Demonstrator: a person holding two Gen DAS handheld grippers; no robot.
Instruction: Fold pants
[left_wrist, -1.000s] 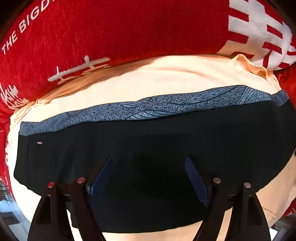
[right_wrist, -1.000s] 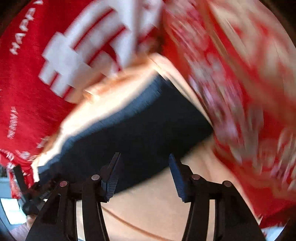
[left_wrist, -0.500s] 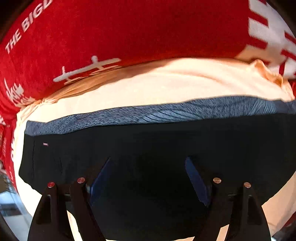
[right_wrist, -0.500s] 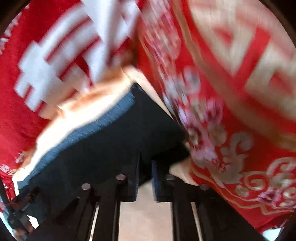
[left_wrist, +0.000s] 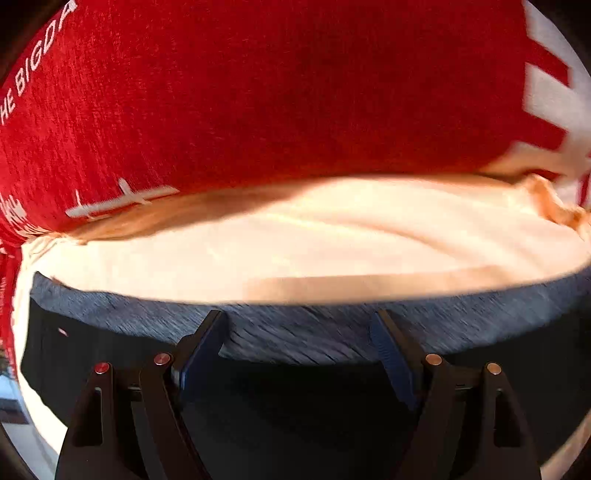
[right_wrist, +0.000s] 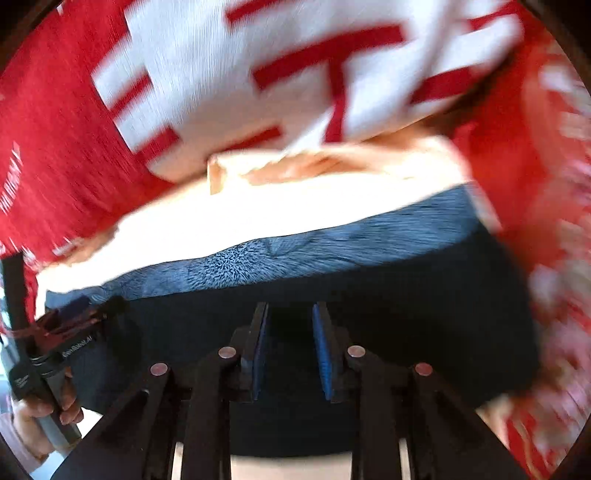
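Pants of black fabric with a heathered blue-grey waistband (left_wrist: 303, 336) lie spread flat directly under both sets of fingers, probably so the long waistband edge can be taken at two places and carried over in one fold. The left gripper (left_wrist: 299, 343) stands wide open, its blue-padded fingers (left_wrist: 201, 350) straddling the waistband with the cloth passing beneath them, not pinched; it looks poised to come down on that edge. The right gripper (right_wrist: 290, 347) has just been closing and its fingers (right_wrist: 321, 350) now stand narrow but apart; black fabric shows in the gap, though I cannot tell whether the pads press on it.

Just beyond both fingertips the waistband (right_wrist: 295, 254) runs crosswise, and past it lies a pale peach sheet (left_wrist: 314, 247) that carries the pants. Farther out rises a red blanket with white lettering and block patterns (left_wrist: 277, 92). Far left of the right fingers, a hand (right_wrist: 40, 413) grips the handle of the other tool.
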